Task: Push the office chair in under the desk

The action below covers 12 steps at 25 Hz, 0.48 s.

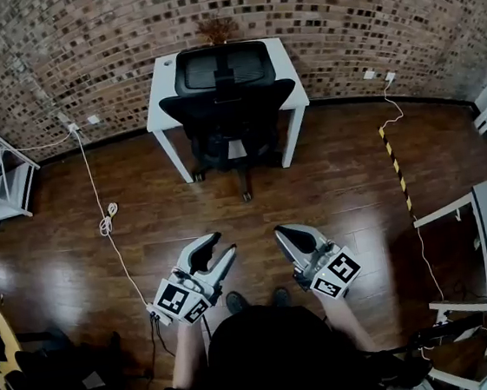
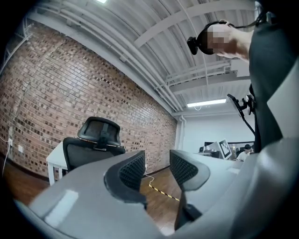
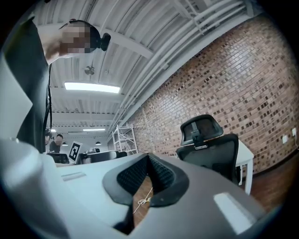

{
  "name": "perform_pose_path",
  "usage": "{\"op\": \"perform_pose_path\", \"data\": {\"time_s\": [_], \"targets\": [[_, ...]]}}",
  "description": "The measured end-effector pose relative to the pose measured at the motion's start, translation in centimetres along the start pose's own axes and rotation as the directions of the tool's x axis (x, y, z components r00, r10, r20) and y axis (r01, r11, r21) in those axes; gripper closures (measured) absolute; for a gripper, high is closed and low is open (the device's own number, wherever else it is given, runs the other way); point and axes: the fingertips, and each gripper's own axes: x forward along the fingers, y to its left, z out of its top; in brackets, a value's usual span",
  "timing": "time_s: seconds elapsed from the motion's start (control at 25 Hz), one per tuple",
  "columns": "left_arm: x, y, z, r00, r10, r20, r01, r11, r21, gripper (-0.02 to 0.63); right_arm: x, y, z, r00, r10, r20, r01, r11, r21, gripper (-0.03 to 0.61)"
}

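Black mesh-back office chair w/ headrest [image 1: 229, 104] stands at the far side of the room. Its seat is tucked part-way beneath the white rectangular worktop [image 1: 159, 86] and its backrest faces the person. The worktop is set against the red-brown brick wall [image 1: 336, 13], so the chair has nowhere further to roll than the gap btw the worktop's legs. One spoke of the chair base pokes out in front. Judging from that, the push looks done or v. nearly so. Whether the backrest touches the worktop edge can't be told from here.

Left claw [image 1: 223, 244] is held up in front of the person's body, well apart from the chair, w/ a wide stretch of dark wooden plank floor [image 1: 330, 189] btw them. Its jaws stand a little apart w/ nothing in the gap; the left gripper view shows only floor through it. Right claw [image 1: 280, 232] has its jaws pressed together, pads meeting, and holds nothing. Both point approx level toward the chair. Prob. reason: shoving a chair needs no grip, so closed or near-closed jaws serve as a blunt pusher.

Yellow-and-black striped tape [image 1: 395, 168] and thin white cable [image 1: 99, 193] lie on the floor off to either side, away from the straight line to the chair. Neither should snag the castors if another nudge is needed.
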Motion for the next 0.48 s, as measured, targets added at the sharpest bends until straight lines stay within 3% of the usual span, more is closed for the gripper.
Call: {"op": "perform_pose_path", "data": {"time_s": [0.48], "targets": [[-0.5,0.1,-1.8,1.000,0.013,0.001,-0.013,1.000,-0.015,0.370,-0.6,0.0,-1.7,1.000,0.016,-0.018,-0.016,1.000,0.016,0.575]]}}
